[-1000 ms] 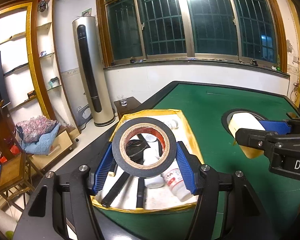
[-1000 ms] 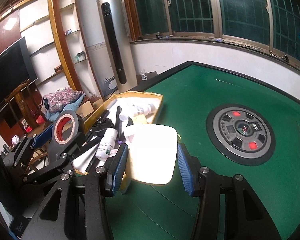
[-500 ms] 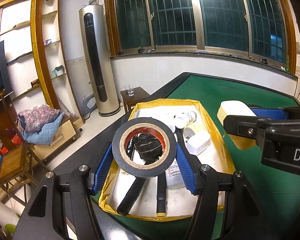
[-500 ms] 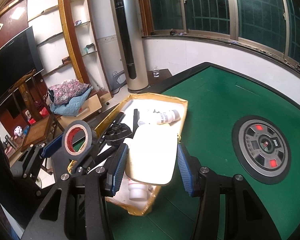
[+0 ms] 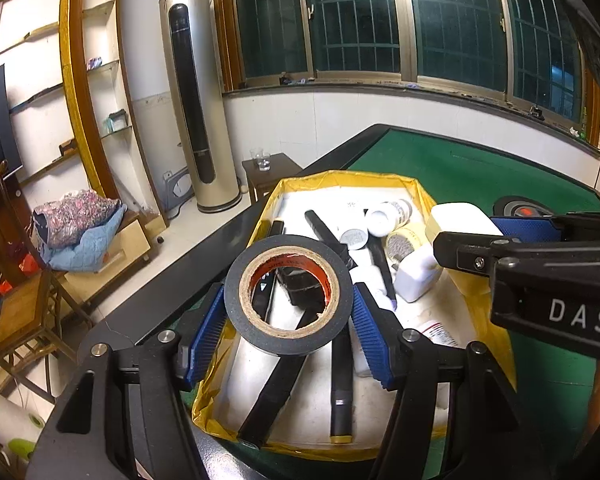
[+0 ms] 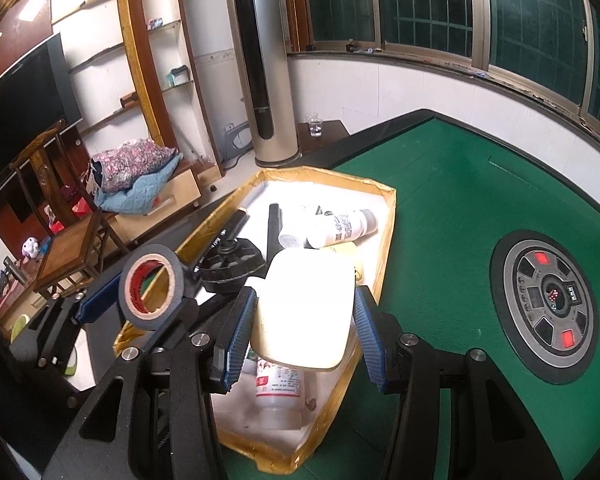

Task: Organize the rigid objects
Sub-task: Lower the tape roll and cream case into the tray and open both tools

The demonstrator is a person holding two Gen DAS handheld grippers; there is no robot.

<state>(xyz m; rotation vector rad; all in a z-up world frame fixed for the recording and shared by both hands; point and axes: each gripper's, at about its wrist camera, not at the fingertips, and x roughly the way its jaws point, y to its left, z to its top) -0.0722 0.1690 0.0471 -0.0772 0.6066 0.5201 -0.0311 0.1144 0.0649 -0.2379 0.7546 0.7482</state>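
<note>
Black electrical tape roll [image 5: 287, 298], cardboard core with red inner print, clamped between the blue pads [image 5: 367, 330] of the left gripper [image 5: 286, 334] and held in the air over the near-left part of the tray [image 5: 342, 175]. Compared with a second ago: same grasp, but seen farther over the tray, more of the white floor showing beneath the roll. Cream rectangular soap-like block [image 6: 306, 310], overexposed in the right wrist view, pinched between the blue pads [image 6: 369, 338] of the right gripper [image 6: 303, 336]; earlier poised over green felt beside the tray, now over the tray's near-right part, above a red-labelled white bottle [image 6: 278, 390] lying on its side. Same block [image 5: 458, 222] at right in the left wrist view, just beyond the black body of the right gripper.

Tray: white floor, yellow-gold taped rim, set near the left edge of the green felt table [image 6: 452, 184]. Contents: long black bars [image 5: 274, 390], a black ribbed knob-like piece [image 6: 231, 270], a second white bottle with printed label [image 6: 342, 226], a small white squarish bottle [image 5: 414, 276], round caps.

Beyond: round grey control panel [image 6: 548, 314] with red lit squares set in the felt, well apart from the tray; silver tower air conditioner [image 5: 196, 112]; barred windows [image 5: 416, 20].
</note>
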